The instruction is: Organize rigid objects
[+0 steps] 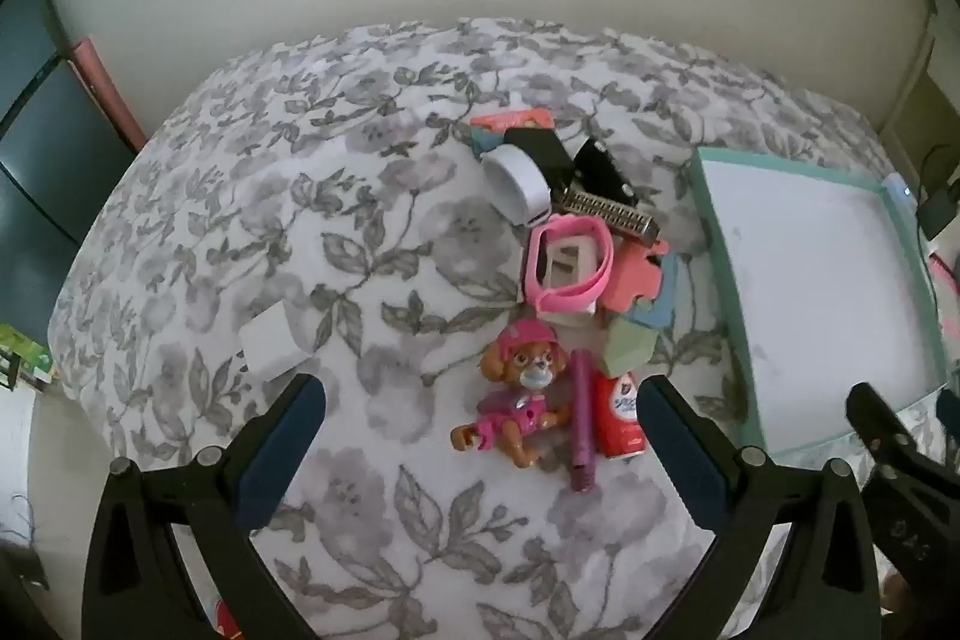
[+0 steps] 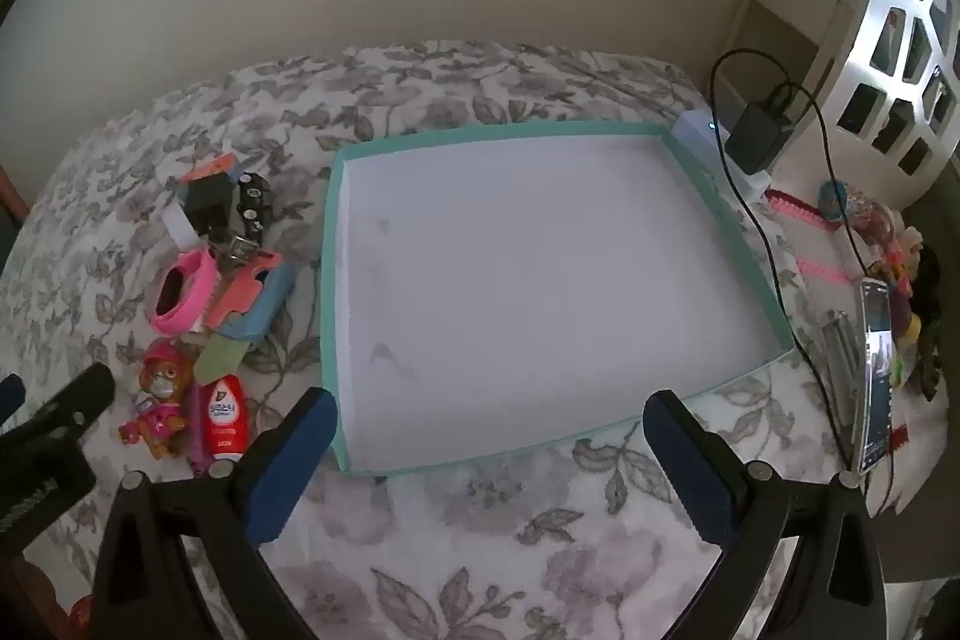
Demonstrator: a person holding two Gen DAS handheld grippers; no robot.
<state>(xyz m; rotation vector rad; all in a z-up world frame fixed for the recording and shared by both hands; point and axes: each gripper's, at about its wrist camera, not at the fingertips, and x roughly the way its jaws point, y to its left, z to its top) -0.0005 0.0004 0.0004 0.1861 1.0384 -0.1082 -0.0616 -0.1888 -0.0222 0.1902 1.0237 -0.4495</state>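
We hold both grippers above a bed with a grey floral cover, angled down, and nothing sits in either. Starting at the left, our left gripper (image 1: 480, 400) has its jaws spread wide and empty, and the pile of small things lies straight ahead of it: the pink dog figure (image 1: 519, 400) nearest, just beyond the fingertips, with the purple pen (image 1: 581, 418) and the red bottle (image 1: 621, 415) beside it, both lying lengthwise away from us. Behind them are the pink wristband (image 1: 570, 268) and the white band (image 1: 517, 184). Further right, the teal-rimmed tray (image 2: 333, 280) stands empty toward the bed's right edge, and our right gripper (image 2: 489, 421), also wide open, hangs over the tray's near rim. We judge the left hand nearer the pile.
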